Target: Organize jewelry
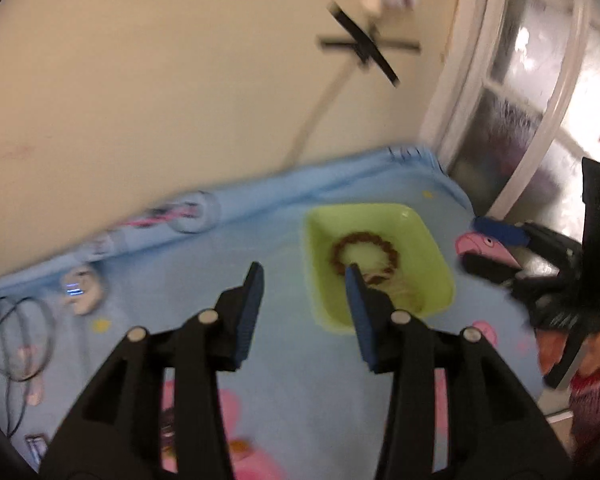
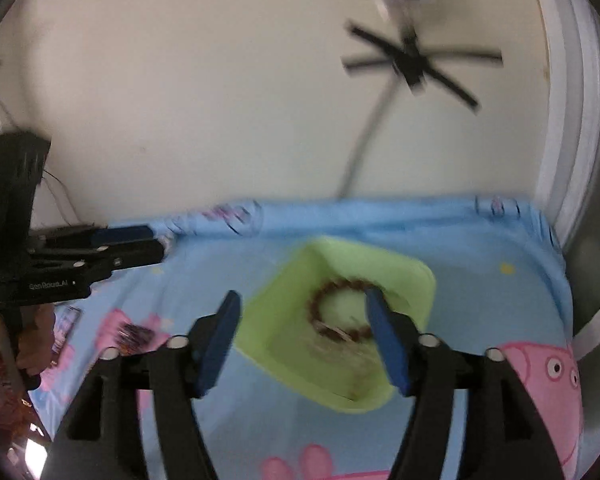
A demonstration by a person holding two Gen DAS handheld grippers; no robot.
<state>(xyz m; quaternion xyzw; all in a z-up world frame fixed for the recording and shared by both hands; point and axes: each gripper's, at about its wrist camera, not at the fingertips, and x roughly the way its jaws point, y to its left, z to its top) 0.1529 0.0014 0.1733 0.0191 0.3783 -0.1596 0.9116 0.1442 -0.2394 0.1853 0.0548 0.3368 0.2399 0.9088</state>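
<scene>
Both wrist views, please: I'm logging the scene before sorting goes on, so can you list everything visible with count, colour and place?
tray: one, lime green, on the sheet, ahead of both tools
beaded bracelet: one, brown, inside the tray
sheet: one, light blue with pink cartoon pigs, covering the surface
cable: one, dark, looped at the sheet's left edge
wall: cream, behind the sheet
left tool: one, black with blue pads, open, nothing between them
right tool: one, black with blue pads, open, nothing between them

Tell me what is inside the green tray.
Inside the green tray lies a brown beaded bracelet, with some thin pale pieces beside it, too blurred to identify. The right tool's finger covers part of the bracelet.
</scene>
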